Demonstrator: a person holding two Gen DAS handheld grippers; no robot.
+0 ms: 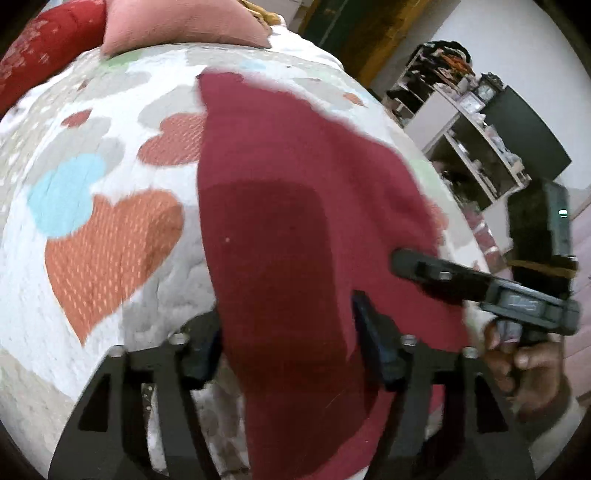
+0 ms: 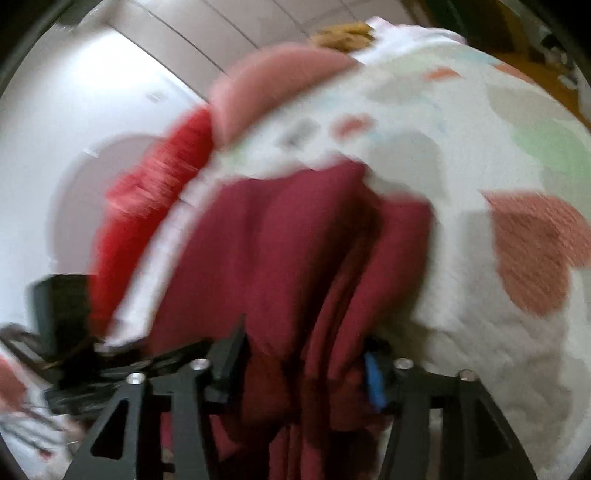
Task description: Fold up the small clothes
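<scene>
A maroon garment (image 1: pixel 295 177) lies stretched over a white quilt with heart shapes (image 1: pixel 110 251) and runs toward the camera. Its near end passes between the fingers of my left gripper (image 1: pixel 284 321), which is shut on the cloth. To the right, a hand holds the right gripper (image 1: pixel 424 269) at the garment's right edge. In the blurred right wrist view the maroon garment (image 2: pixel 295 240) bunches in long folds between the fingers of my right gripper (image 2: pixel 304 343), which is shut on it. A blue pad (image 2: pixel 373 380) shows on one finger.
A pink pillow (image 1: pixel 177 26) and a red cushion (image 1: pixel 44 48) lie at the quilt's far end. Beyond the bed's right edge stand cluttered white shelves (image 1: pixel 472 147) and a black box (image 1: pixel 539 229). A white wall (image 2: pixel 92 110) lies on the bed's other side.
</scene>
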